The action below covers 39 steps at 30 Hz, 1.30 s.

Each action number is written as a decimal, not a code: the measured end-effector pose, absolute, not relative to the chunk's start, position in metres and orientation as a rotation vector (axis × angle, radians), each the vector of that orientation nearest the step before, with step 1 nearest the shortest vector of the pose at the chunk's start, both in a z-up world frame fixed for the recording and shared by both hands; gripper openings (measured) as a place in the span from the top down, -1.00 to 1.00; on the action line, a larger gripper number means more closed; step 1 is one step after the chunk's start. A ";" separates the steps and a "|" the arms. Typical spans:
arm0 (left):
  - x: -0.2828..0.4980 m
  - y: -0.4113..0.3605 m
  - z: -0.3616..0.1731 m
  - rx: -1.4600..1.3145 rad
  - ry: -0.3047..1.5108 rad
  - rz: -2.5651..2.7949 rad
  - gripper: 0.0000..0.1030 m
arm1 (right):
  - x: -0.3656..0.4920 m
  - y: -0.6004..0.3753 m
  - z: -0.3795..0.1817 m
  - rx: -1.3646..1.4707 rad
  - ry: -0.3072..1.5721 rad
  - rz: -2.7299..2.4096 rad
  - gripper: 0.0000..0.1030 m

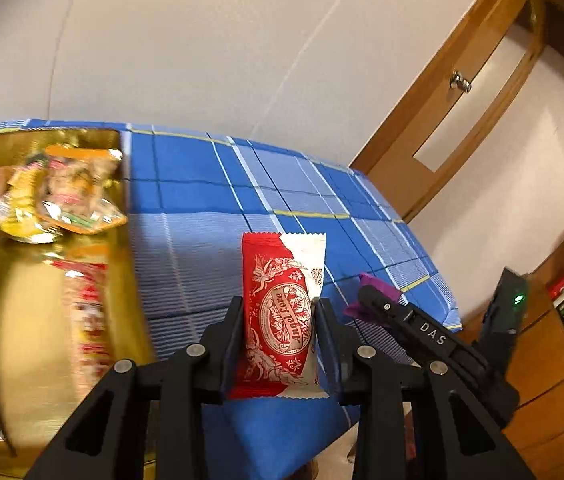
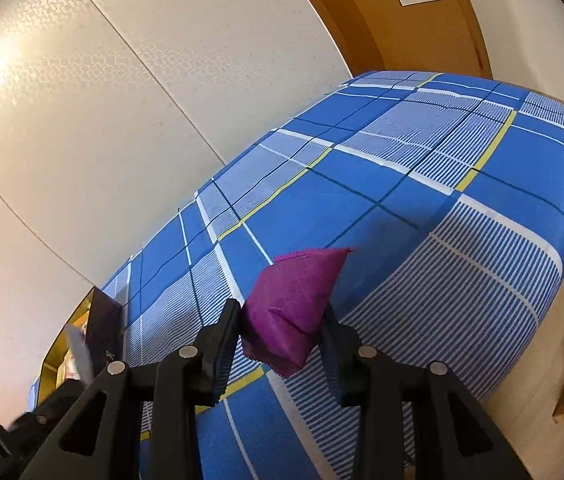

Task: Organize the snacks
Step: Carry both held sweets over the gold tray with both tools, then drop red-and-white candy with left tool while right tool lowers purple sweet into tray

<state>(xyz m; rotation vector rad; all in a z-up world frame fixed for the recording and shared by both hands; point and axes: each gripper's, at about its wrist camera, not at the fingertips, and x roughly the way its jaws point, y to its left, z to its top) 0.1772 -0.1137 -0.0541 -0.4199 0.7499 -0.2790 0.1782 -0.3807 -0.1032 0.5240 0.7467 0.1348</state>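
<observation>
A: Nearest the left wrist camera, the left gripper (image 1: 278, 312) stands with its jaws pressed to both sides of a red and white packet (image 1: 280, 316), held upright and clear of the cloth (image 1: 210, 248).

B: And on the other side?

A: The right gripper (image 2: 282, 320) is clamped on a purple packet (image 2: 294, 304), tilted, one corner pointing up and right. In the left view that gripper (image 1: 366, 300) shows just right of the red packet, purple (image 1: 374, 282) at its tip.

B: Edges and open room?

A: The gold box (image 1: 82, 300) lies at the left, its rim just beside the left gripper, and holds yellow and orange packets (image 1: 70, 196) near its far corner. In the right view the box corner (image 2: 102, 328) shows at lower left. Between box and table edge, bare checked cloth runs ahead to the wall (image 1: 202, 48). The table's right edge drops near the door (image 1: 462, 92).

B: Pose?

A: Both grippers point forward over the cloth, side by side. The right view is tilted, so the table slopes up to the right.
</observation>
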 end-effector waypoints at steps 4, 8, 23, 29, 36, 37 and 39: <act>0.168 -0.086 -0.039 -0.425 0.724 -0.252 0.32 | 0.177 -0.379 -0.101 0.532 0.732 0.156 0.26; 0.161 -0.059 -0.039 -0.408 0.731 -0.192 0.31 | 0.176 -0.372 -0.097 0.514 0.718 0.170 0.26; 0.168 0.013 -0.086 -0.432 0.938 0.054 0.26 | 0.173 -0.361 -0.092 0.476 0.707 0.218 0.26; 0.153 0.019 -0.081 -0.456 0.891 0.059 -0.43 | 0.172 -0.355 -0.091 0.462 0.702 0.240 0.26; 0.143 0.011 -0.070 -0.386 0.856 0.052 -0.40 | 0.167 -0.339 -0.084 0.444 0.688 0.340 0.26; 0.141 0.009 -0.068 -0.379 0.850 0.049 -0.40 | 0.166 -0.333 -0.083 0.436 0.687 0.372 0.26; 0.136 0.006 -0.063 -0.373 0.832 0.022 -0.42 | 0.162 -0.320 -0.079 0.419 0.684 0.437 0.26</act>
